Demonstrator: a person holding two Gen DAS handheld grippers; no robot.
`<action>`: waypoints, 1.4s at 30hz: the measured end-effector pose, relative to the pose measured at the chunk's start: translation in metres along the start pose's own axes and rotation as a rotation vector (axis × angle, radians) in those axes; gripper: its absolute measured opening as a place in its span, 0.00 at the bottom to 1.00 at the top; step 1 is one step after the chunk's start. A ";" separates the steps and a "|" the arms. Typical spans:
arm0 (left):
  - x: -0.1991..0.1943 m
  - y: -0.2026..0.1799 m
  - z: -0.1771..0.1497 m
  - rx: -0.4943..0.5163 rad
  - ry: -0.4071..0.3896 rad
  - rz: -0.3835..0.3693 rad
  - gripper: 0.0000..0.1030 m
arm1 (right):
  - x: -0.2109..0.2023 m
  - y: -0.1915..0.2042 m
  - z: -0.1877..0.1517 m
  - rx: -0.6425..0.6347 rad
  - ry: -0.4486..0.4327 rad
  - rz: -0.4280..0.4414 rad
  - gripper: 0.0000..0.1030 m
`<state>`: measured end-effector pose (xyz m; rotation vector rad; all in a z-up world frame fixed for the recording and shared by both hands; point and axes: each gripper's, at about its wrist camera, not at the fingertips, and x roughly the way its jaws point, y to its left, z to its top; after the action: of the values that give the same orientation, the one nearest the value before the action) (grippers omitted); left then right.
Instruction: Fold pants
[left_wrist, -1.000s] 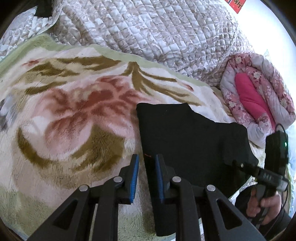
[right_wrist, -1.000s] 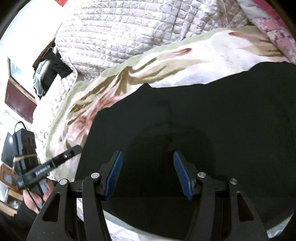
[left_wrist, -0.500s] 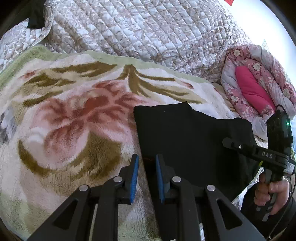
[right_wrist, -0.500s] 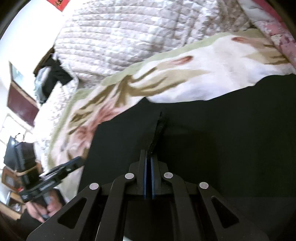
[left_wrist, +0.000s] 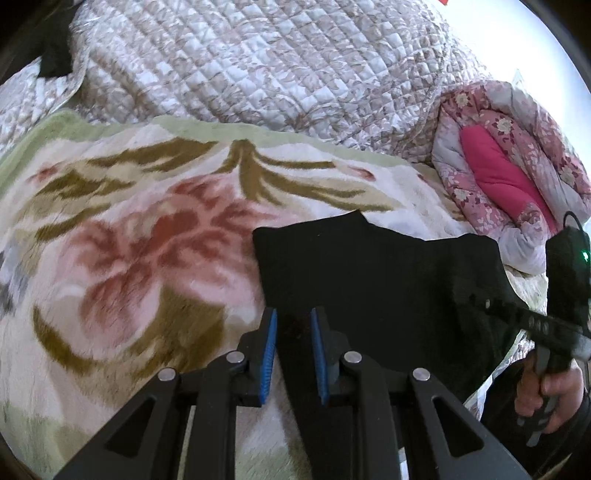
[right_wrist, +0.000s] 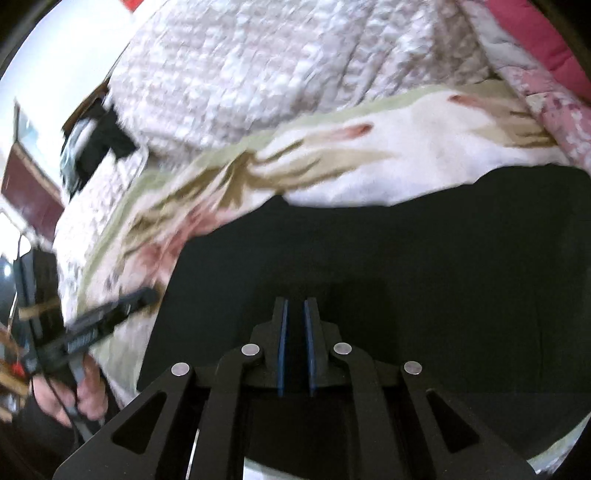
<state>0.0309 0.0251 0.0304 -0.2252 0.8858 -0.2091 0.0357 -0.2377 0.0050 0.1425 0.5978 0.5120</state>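
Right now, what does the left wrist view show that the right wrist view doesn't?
Only the left wrist view shows the left gripper astride the edge of the pants, and the hand holding the other tool. Only the right wrist view shows the right gripper, nearly shut, low over the pants, and dark clothes behind. Both show the pants, the flowered blanket, the quilt.

Left tongs (left_wrist: 293, 354) low over the black pants' (left_wrist: 376, 277) left edge; blue pads narrowly apart, dark cloth between them, grip probably on it. Pants lie on floral blanket (left_wrist: 129, 240). Right tongs (left_wrist: 517, 317) at right, held by a hand (left_wrist: 546, 395).
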 end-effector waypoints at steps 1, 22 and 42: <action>0.004 -0.002 0.000 0.006 0.006 -0.006 0.20 | 0.003 -0.003 -0.002 0.010 0.002 0.009 0.08; 0.071 0.004 0.043 0.077 0.017 0.123 0.37 | 0.035 -0.003 0.049 -0.046 -0.035 -0.068 0.13; 0.008 -0.039 -0.010 0.165 0.002 0.127 0.37 | -0.018 0.042 -0.038 -0.196 0.008 -0.157 0.28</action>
<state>0.0241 -0.0153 0.0292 -0.0153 0.8770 -0.1630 -0.0158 -0.2110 -0.0060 -0.0918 0.5583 0.4158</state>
